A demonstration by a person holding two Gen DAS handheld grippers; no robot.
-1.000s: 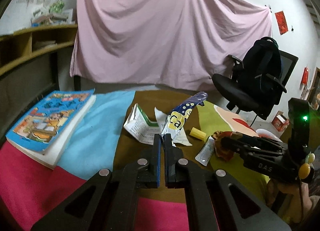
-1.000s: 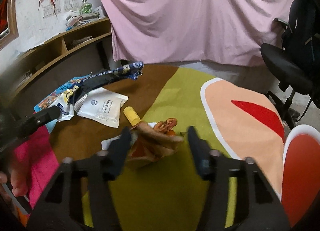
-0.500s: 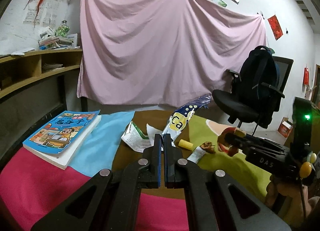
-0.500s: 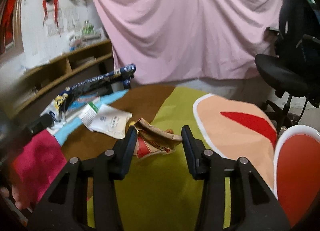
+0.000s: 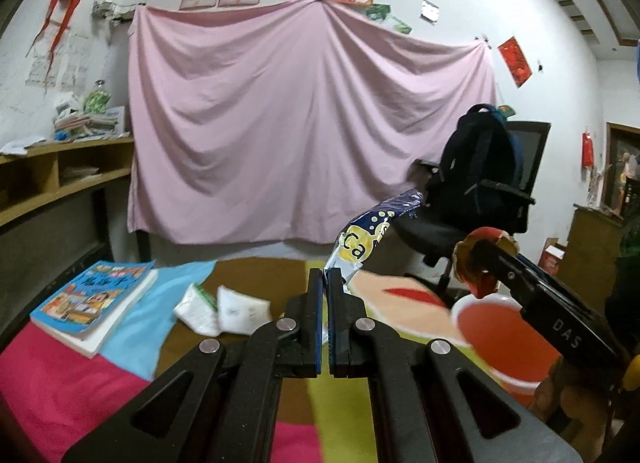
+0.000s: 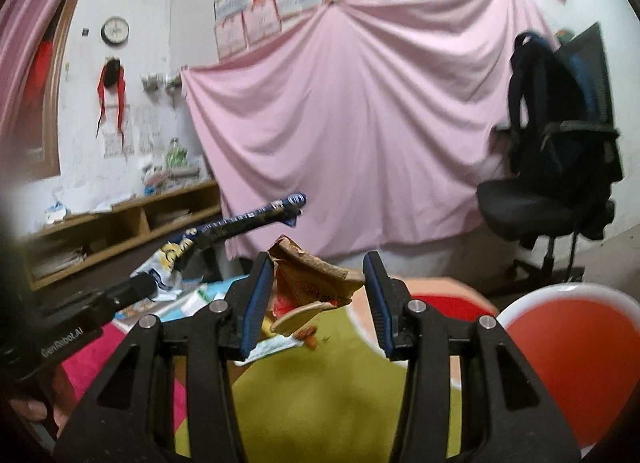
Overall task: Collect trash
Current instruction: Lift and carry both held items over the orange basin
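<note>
My left gripper (image 5: pixel 325 283) is shut on a blue and yellow snack wrapper (image 5: pixel 370 237), held up off the table; the wrapper also shows in the right wrist view (image 6: pixel 236 227). My right gripper (image 6: pixel 318 283) is shut on a crumpled brown and red wrapper (image 6: pixel 316 277), lifted above the cloth; it shows at the finger ends in the left wrist view (image 5: pixel 478 263). A red bin with a white rim (image 6: pixel 568 343) stands at the right, beside and below the right gripper, and shows in the left wrist view (image 5: pixel 500 339) too.
White paper packets (image 5: pixel 220 309) and a colourful book (image 5: pixel 96 297) lie on the patchwork tablecloth (image 5: pixel 52 383). Small scraps and a yellow piece (image 6: pixel 308 337) lie under the right gripper. An office chair with a black backpack (image 5: pixel 476 183) stands behind the table.
Both grippers have risen with their wrappers and swung right. The red bin has come into view close by. The table items now lie lower in both views.
</note>
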